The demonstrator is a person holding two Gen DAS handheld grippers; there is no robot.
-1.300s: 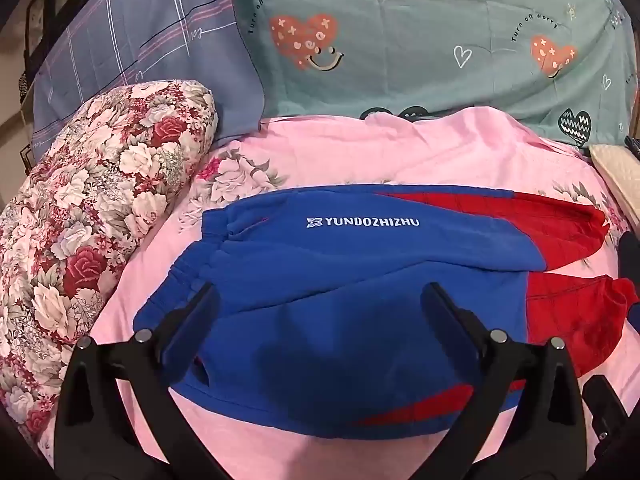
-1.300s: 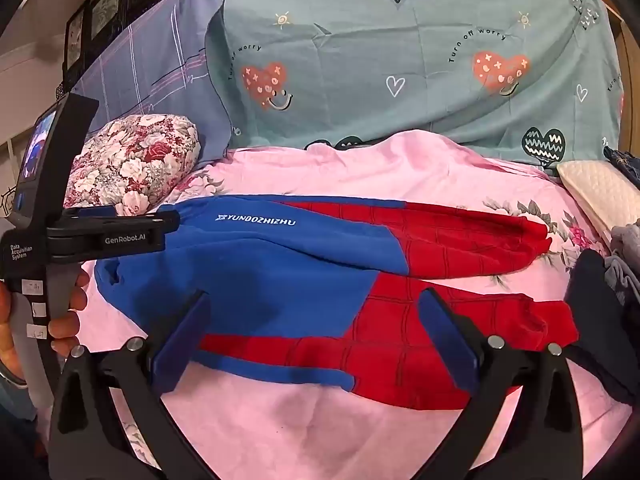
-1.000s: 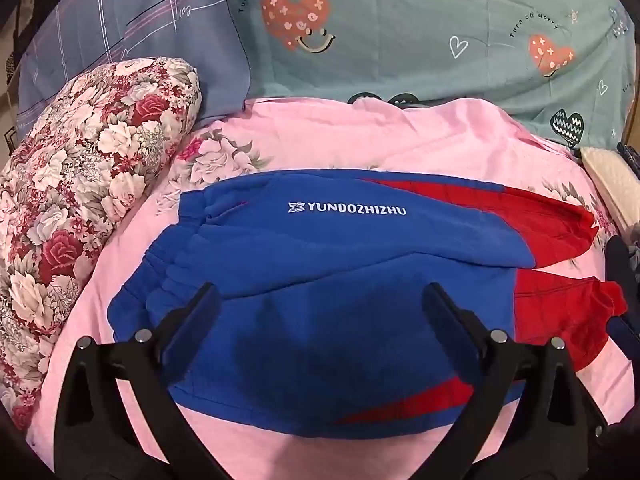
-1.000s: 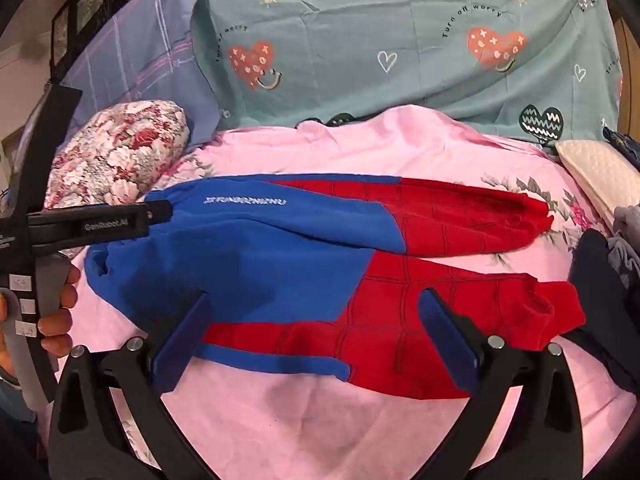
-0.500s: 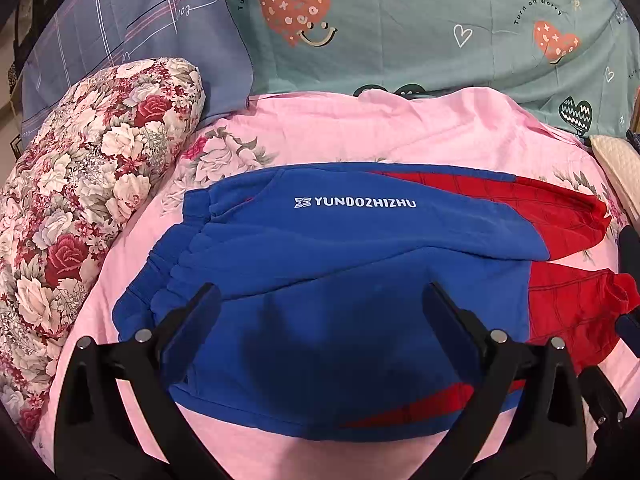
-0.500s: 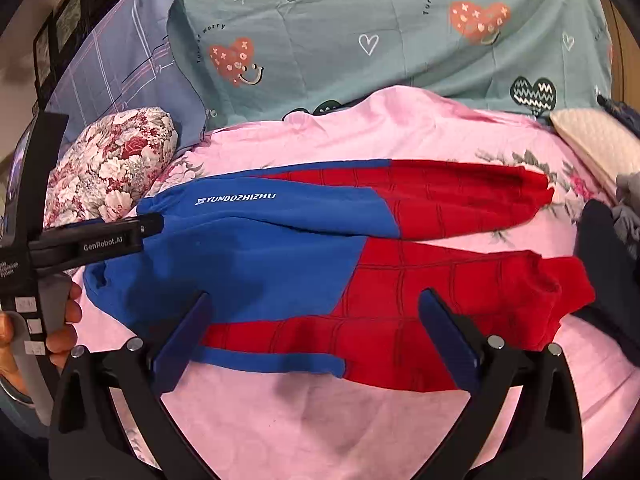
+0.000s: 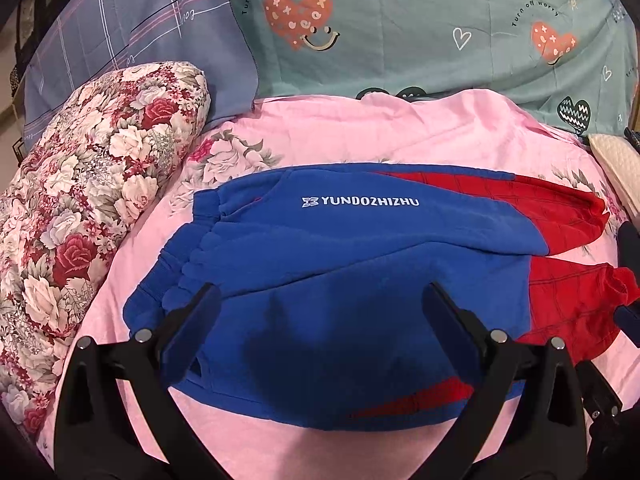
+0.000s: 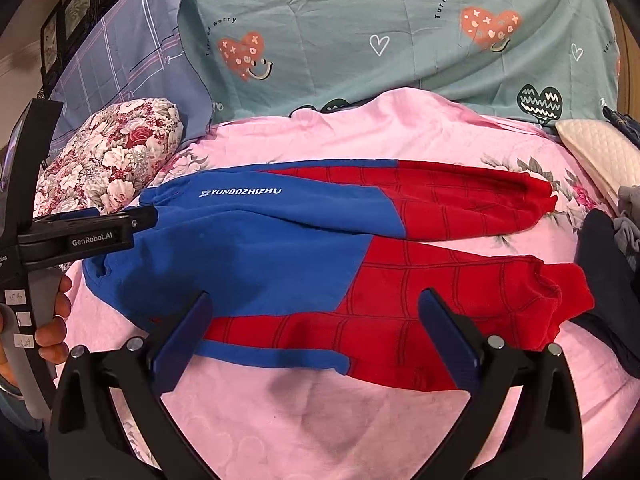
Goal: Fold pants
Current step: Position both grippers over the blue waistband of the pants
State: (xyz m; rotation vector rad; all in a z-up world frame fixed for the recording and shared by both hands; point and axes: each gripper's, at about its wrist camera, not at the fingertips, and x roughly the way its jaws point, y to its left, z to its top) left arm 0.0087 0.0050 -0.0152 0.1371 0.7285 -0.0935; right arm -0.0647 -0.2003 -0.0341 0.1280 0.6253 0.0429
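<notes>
Since half a second before, both grippers had eased a little nearer the bed, and the pants [image 8: 304, 256] themselves had not shifted on the pink sheet [image 8: 360, 432]. They lay spread flat across the bed, waistband toward the left beside the floral pillow [image 7: 88, 216], both legs running off to the right side by side, the far leg overlapping the near one a little along its blue upper part. White lettering reading YUNDOZHIZHU sat on the blue upper part of the far leg; the lower legs were red with a dark web pattern.

From where I stood the left gripper [image 7: 320, 320] hovered over the blue seat of the pants with its fingers spread wide apart, holding nothing. In the right wrist view it showed from the side at the left edge [image 8: 100, 228], its tip over the waistband; whether it touched the cloth, I couldn't tell. The right gripper [image 8: 316, 328] hung over the near leg, where blue met red, its fingers likewise wide apart and empty.

Behind the pants, a teal pillowcase with hearts [image 8: 400, 40] and a purple checked one [image 7: 132, 40] stood against the headboard end. A cream cushion [image 8: 600, 152] and some dark clothing [image 8: 604, 272] lay off to the right, near the cuffs.
</notes>
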